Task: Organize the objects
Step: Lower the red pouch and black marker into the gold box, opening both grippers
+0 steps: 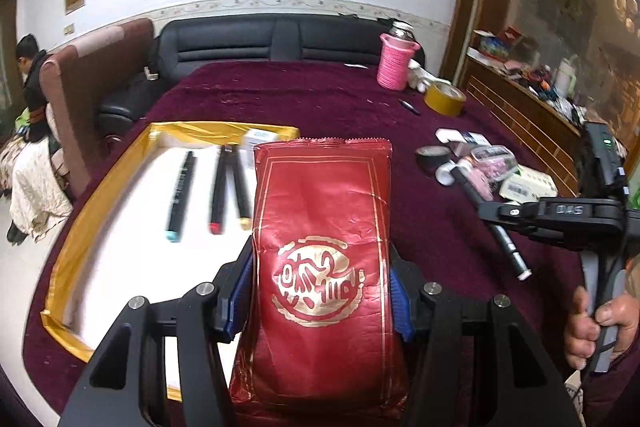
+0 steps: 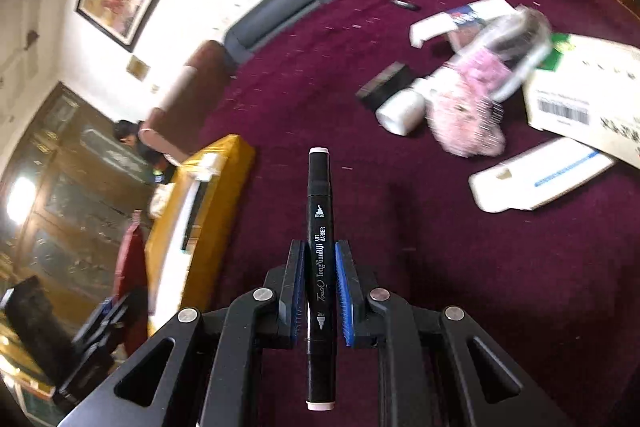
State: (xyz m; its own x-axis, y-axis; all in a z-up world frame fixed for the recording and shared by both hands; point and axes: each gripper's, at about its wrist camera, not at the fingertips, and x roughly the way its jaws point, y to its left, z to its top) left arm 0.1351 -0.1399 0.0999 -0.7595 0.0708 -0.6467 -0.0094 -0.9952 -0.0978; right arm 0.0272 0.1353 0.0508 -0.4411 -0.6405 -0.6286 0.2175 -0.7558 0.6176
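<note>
My left gripper [image 1: 322, 283] is shut on a red foil packet [image 1: 324, 247] with a gold emblem, held upright above the right edge of a gold-rimmed white tray [image 1: 100, 219]. Three black markers [image 1: 218, 187] lie in the tray. My right gripper [image 2: 319, 279] is shut on a black art marker [image 2: 319, 251], which points forward above the maroon tablecloth [image 2: 440, 287]. In the left wrist view the right gripper [image 1: 516, 213] holds that marker [image 1: 496, 227] to the right of the packet. The tray's gold edge [image 2: 224, 195] shows to the left in the right wrist view.
A cluster lies right of the tray: white boxes [image 2: 536, 179], a pink hairbrush [image 2: 468, 115], a clear pouch [image 2: 516, 43], black tape [image 1: 434, 157]. Farther back stand a pink-sleeved flask [image 1: 396, 61] and yellow tape [image 1: 444, 98]. A black sofa [image 1: 260, 43] backs the table.
</note>
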